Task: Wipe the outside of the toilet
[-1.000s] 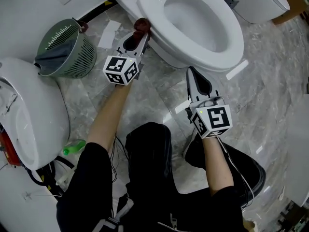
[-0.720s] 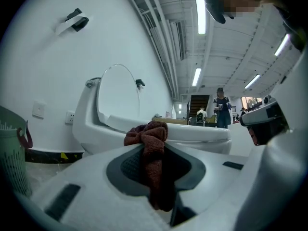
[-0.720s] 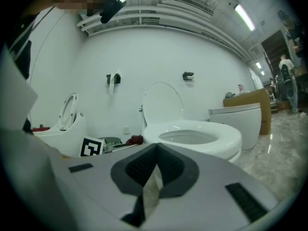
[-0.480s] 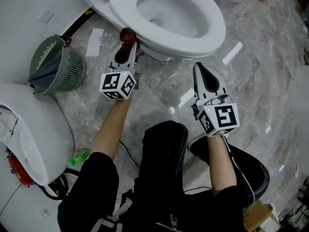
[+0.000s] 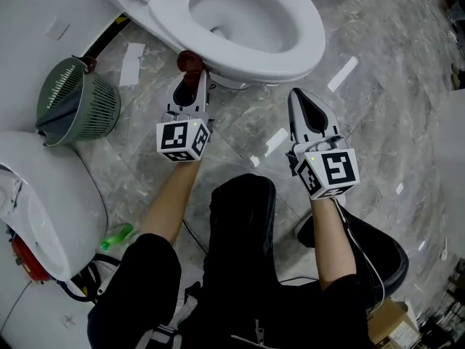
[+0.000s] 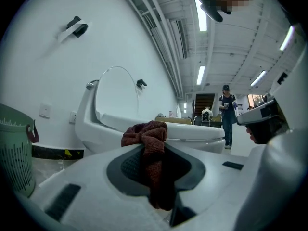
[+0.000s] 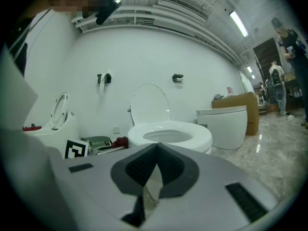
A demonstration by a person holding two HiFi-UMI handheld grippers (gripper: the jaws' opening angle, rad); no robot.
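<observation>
Step in hand, as I read it, is the left flank of the toilet bowl point(image 5: 309, 46). The left gripper point(image 5: 191, 77) is clamped on a dark red cloth point(image 5: 189, 59), and the wad sits right at the bowl's outer wall just under the seat rim. From the head view I can't tell if it's actually touching or only just beside. In the left gripper view the cloth point(image 6: 147, 134) runs down between the jaws with only a small bunch poking past the tips, so the wiping patch is tiny. I'd lean the gripper so the bunch meets the porcelain first, not the hard jaw tips, then drag it along the curve in overlapping strokes, from the far left side round to the near front; light steady pressure, or the wad will probably just fold back. The right gripper point(image 5: 298, 99) has its jaws pressed together with nothing between them, low over the marble floor point(image 5: 378, 122) near the bowl's front. I'd park it there, clear of the sweep. The green waste basket point(image 5: 76, 100) stands to the left, apart from the cloth but close enough to mind on a wide backswing.
</observation>
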